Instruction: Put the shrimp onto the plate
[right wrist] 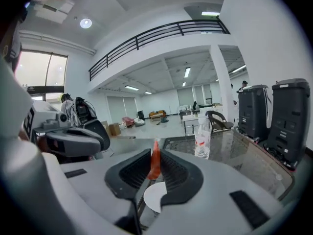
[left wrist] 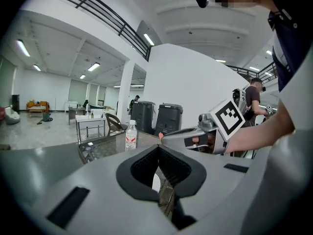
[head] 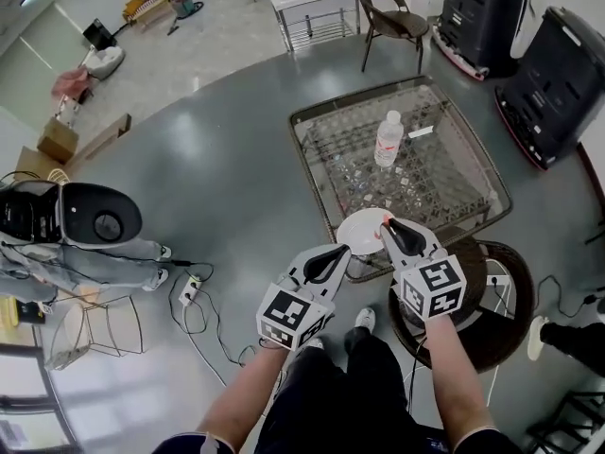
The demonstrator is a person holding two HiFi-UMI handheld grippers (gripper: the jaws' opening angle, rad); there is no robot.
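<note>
The small orange shrimp (right wrist: 155, 163) is pinched upright between the fingers of the right gripper (head: 386, 230), which hangs over the round white plate (head: 357, 233) at the near edge of the glass-topped desk (head: 444, 173), lower centre of the head view. The left gripper (head: 342, 252), fingers pressed together on nothing, sits just left of the plate. The pick-up looks done; lowering the shrimp and letting go are left

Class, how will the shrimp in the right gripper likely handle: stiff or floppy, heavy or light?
The shrimp pokes up between the jaws of the right gripper without drooping, so it is probably fairly stiff. It looks small and thin, so likely light.
</note>
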